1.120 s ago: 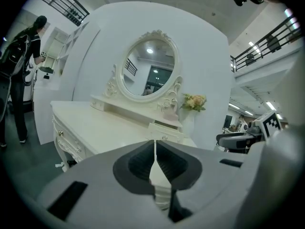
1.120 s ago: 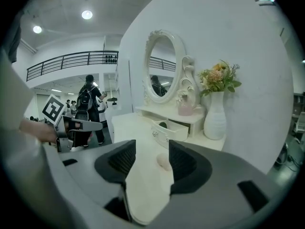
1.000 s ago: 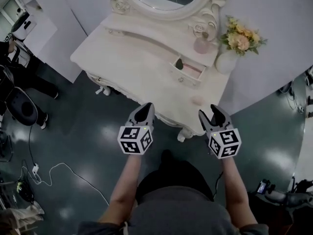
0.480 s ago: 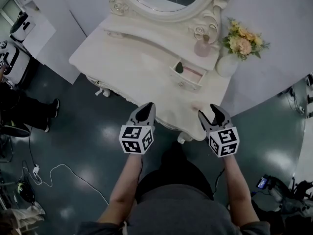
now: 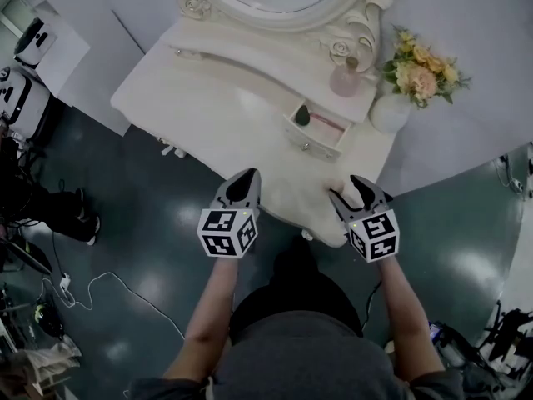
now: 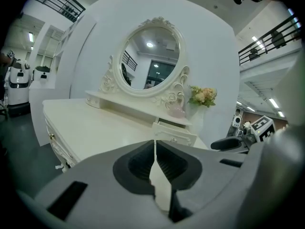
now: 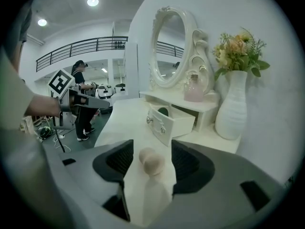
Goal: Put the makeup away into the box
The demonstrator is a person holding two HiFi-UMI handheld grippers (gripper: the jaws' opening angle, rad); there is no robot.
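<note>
We're on the reach: the right gripper (image 5: 351,192) has its fingers spreading around the beige makeup sponge (image 7: 151,162) near the bench (image 5: 218,115) front edge, not yet pressing. The left gripper (image 5: 242,185) is clenched, empty. Next we squeeze gently, then lift toward the open drawer (image 5: 314,134).

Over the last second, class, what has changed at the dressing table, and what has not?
The right gripper came down to the table edge, its fingers opening either side of the makeup sponge, not gripping it. The left gripper stays shut; the drawer stays open.
</note>
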